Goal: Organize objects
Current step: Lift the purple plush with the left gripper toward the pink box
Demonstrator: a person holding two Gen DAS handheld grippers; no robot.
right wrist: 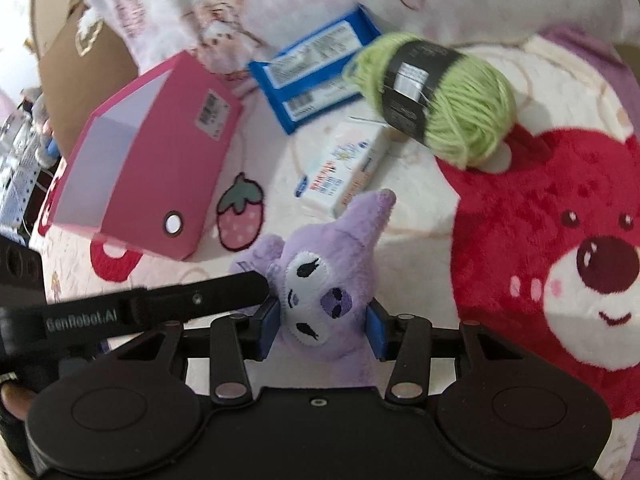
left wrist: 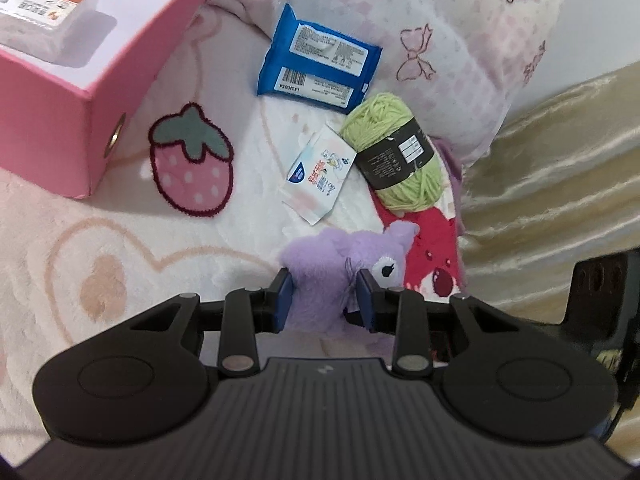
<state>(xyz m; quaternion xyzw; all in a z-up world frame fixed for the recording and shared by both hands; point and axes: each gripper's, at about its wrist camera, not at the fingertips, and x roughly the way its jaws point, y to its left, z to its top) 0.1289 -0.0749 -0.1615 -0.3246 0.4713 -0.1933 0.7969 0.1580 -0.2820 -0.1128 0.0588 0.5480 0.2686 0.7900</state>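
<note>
A purple plush toy (left wrist: 320, 264) with a white embroidered face (right wrist: 316, 280) sits between both grippers, just above the blanket. My left gripper (left wrist: 325, 298) is shut on its body, the blue pads pressing into the fur. My right gripper (right wrist: 322, 330) is shut on its head, one pad on each side of the face. In the right wrist view the left gripper's black arm (right wrist: 180, 304) comes in from the left and meets the toy. An open pink box (left wrist: 100, 92) (right wrist: 168, 152) lies at the left with a white wrapped pack (left wrist: 40, 4) inside.
A blue wipes pack (left wrist: 316, 60) (right wrist: 316, 76), a small white tissue pack (left wrist: 320, 172) (right wrist: 344, 164) and a green yarn ball (left wrist: 396, 152) (right wrist: 460, 108) lie beyond the toy on the fluffy blanket (left wrist: 120, 248). A pillow (left wrist: 440, 20) sits behind them, golden fabric (left wrist: 560, 180) at the right.
</note>
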